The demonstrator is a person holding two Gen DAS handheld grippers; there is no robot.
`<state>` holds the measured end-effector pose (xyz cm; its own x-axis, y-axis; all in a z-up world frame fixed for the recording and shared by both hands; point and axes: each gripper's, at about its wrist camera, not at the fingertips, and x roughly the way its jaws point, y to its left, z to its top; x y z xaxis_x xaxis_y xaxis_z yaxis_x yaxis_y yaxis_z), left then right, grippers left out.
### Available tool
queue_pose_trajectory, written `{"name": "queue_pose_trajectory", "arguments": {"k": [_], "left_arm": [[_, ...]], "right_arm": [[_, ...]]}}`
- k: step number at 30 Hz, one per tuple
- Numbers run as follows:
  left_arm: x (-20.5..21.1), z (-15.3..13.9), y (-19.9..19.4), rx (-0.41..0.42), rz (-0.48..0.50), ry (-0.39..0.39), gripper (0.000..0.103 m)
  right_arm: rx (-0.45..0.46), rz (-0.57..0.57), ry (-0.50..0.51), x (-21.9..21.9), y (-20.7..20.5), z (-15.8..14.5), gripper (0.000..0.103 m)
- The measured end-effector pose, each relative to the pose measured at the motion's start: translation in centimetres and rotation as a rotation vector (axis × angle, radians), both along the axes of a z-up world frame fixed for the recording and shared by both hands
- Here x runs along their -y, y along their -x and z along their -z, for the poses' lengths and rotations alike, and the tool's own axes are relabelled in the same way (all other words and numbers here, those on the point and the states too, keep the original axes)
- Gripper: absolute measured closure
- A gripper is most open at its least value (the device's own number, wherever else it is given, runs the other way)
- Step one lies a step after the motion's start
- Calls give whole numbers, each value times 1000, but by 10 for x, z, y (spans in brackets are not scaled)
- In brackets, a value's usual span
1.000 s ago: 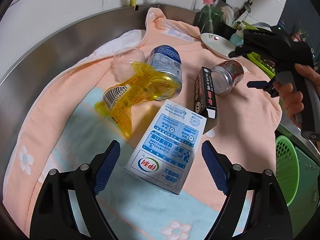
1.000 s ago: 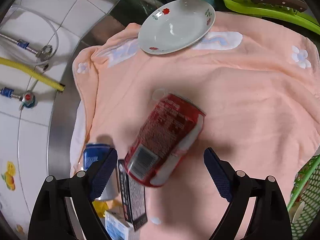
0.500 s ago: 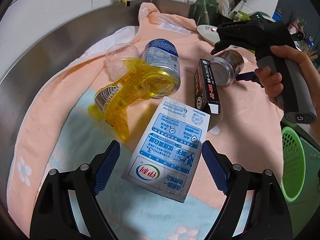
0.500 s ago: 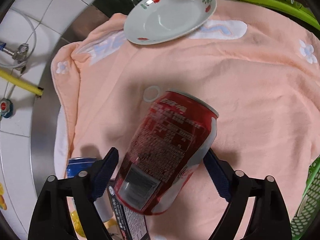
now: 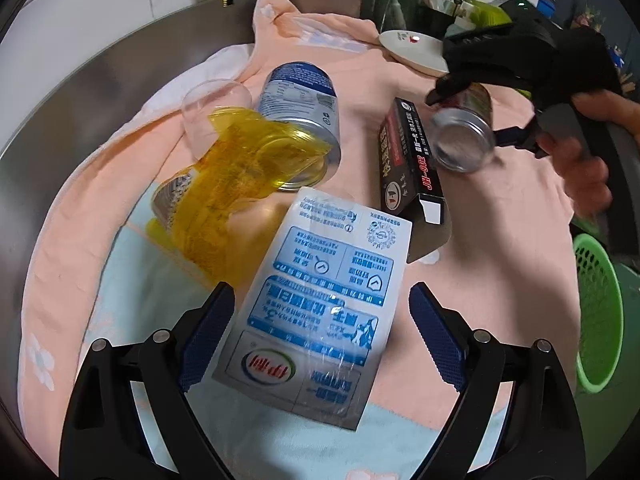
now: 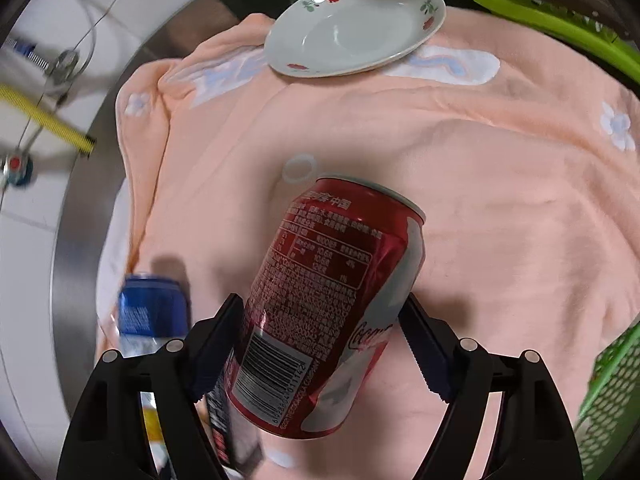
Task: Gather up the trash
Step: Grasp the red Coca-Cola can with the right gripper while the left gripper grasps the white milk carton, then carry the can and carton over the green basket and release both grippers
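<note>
My right gripper [image 6: 322, 340] is shut on a red cola can [image 6: 332, 304], its pads pressing both sides; the can also shows in the left wrist view [image 5: 464, 136], held just above the peach towel [image 5: 492, 216]. My left gripper [image 5: 320, 336] is open, its fingers on either side of a flat white-and-blue milk carton [image 5: 324, 316] lying on the towel. Beyond it lie a yellow plastic wrapper [image 5: 236, 184], a blue-and-white can [image 5: 300, 120] on its side, a clear cup [image 5: 208, 112] and a black box [image 5: 408, 160].
A flowered white plate [image 6: 356, 28] sits at the towel's far edge. A green basket [image 5: 596, 316] stands at the right, off the towel. The steel sink rim [image 5: 100, 80] curves round the left. A green rack [image 6: 540, 12] is behind the plate.
My right gripper has closed on the red can and raised it slightly. My left gripper has moved forward over the milk carton, still open.
</note>
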<state>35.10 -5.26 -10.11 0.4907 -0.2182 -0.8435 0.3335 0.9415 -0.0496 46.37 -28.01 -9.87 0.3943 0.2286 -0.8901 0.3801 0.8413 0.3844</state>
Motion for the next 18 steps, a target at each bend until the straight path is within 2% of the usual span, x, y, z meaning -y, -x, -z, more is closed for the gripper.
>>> {"name": "queue_pose_trajectory", "arguments": {"k": [2, 4, 10, 16, 18], "left_arm": [[2, 1, -4, -1, -2, -8, 16], [3, 2, -4, 1, -2, -8, 26], [5, -3, 4, 4, -5, -2, 35], [11, -14, 22, 24, -2, 39, 37], [12, -16, 28, 27, -2, 52, 37]], "right_arm": [[-1, -30, 5, 2, 6, 0, 27], [3, -48, -4, 4, 12, 0, 27], [16, -123, 19, 12, 37, -3, 27], [47, -184, -1, 24, 70, -6, 27], [64, -207, 26, 27, 83, -9, 28]]}}
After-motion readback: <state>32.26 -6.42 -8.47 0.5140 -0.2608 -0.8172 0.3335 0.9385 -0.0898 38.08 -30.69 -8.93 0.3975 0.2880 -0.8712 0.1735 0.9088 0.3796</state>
